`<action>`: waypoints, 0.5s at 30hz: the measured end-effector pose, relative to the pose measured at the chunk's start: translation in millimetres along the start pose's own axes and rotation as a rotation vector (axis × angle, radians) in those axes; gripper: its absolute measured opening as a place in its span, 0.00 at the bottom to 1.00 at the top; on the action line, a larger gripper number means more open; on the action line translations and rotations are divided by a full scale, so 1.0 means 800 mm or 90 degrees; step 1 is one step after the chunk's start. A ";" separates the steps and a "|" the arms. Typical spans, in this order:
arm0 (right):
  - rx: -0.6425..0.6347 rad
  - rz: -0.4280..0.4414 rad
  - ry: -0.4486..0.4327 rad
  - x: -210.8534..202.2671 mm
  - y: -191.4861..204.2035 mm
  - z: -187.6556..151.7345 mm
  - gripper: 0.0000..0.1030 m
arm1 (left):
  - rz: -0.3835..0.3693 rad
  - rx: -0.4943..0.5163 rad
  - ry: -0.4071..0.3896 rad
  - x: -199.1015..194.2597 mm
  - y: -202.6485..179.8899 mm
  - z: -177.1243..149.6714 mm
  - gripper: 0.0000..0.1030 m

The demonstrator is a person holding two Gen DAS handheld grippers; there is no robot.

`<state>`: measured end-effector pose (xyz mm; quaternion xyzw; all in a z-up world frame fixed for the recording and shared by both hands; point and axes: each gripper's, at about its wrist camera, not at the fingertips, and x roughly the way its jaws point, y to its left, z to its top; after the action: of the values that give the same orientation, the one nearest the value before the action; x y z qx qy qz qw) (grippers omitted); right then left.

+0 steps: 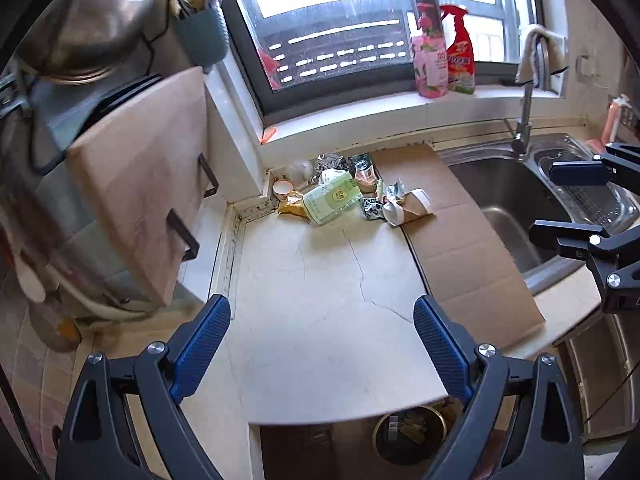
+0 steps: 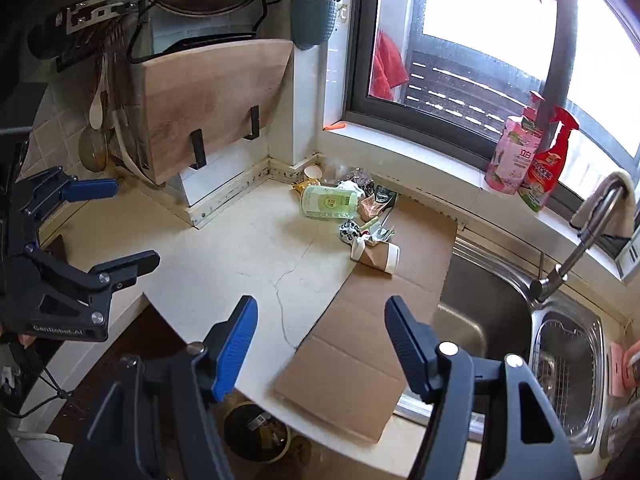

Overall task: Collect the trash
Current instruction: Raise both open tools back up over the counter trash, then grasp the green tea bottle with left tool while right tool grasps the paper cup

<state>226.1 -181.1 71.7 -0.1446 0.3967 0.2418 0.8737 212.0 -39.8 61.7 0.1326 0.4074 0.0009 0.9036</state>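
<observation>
left wrist view, items by size.

pale cracked stone countertop (image 1: 320, 300): carries everything; its near edge lies just under both claws, bare middle, open room for a straight approach.

flat brown cardboard sheet (image 1: 452, 240): runs from the back edge to the near edge, its right side overhanging the steel sink (image 1: 504, 200).

black round bin with gold rim (image 1: 410, 432): on the floor below the near edge, between the two claws; likely the drop point.

trash heap (image 1: 344, 192): at the back left corner of the countertop, under the window sill, well apart from both claws and straight ahead of the left one. includes a green-and-white flat packet (image 1: 332, 200), long axis slanting near-left to far-right, and a crushed brown paper cup with white rim (image 1: 416, 204) on the cardboard's left edge, the nearest piece for the right claw.

left gripper (image 1: 322, 336): fingers wide apart, nothing held, above the near edge.

right gripper (image 2: 320, 344): fingers wide apart, nothing held, above the cardboard's near end; neither claw is clearly nearer the heap.
</observation>
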 end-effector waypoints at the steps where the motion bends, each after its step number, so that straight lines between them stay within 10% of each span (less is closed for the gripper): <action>1: -0.008 -0.001 0.007 0.015 -0.009 0.006 0.65 | 0.003 0.001 0.010 0.018 -0.001 0.012 0.89; 15: -0.154 -0.015 0.103 0.254 -0.071 0.034 0.65 | -0.018 0.019 0.088 0.255 -0.023 0.103 0.89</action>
<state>389.0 -153.8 -62.5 -0.2724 0.4324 0.2649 0.8177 407.0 -54.5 -40.9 0.1400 0.4706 -0.0092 0.8711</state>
